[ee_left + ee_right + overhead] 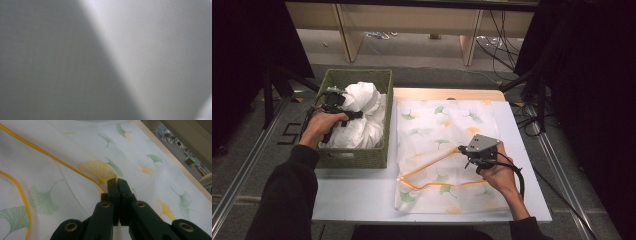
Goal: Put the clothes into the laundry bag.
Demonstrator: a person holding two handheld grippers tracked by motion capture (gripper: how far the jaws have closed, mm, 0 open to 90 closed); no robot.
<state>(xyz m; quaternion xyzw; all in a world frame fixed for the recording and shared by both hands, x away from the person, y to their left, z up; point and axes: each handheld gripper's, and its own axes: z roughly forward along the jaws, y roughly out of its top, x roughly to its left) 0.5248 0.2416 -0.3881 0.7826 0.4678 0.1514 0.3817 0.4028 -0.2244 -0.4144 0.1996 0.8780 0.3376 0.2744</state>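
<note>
A green woven basket (353, 157) stands at the table's left with a bundled white cloth (368, 102) in it. My left gripper (356, 115) reaches into the basket from the left and is shut on that cloth; blurred white fabric (162, 50) lies right against its camera. A thin white cover printed with ginkgo leaves (447, 120) (62, 145) lies flat on the right half. My right gripper (460, 149) (117, 181) is shut on its orange-trimmed edge (427, 162) (50, 155) and holds that edge a little off the table.
The white tabletop (357, 195) shows bare in front of the basket. Its wooden far edge (447, 92) runs behind the cover. Beyond stand wooden furniture legs (469, 45) and loose cables (504, 42) on the floor. Metal rails (242, 170) flank the table.
</note>
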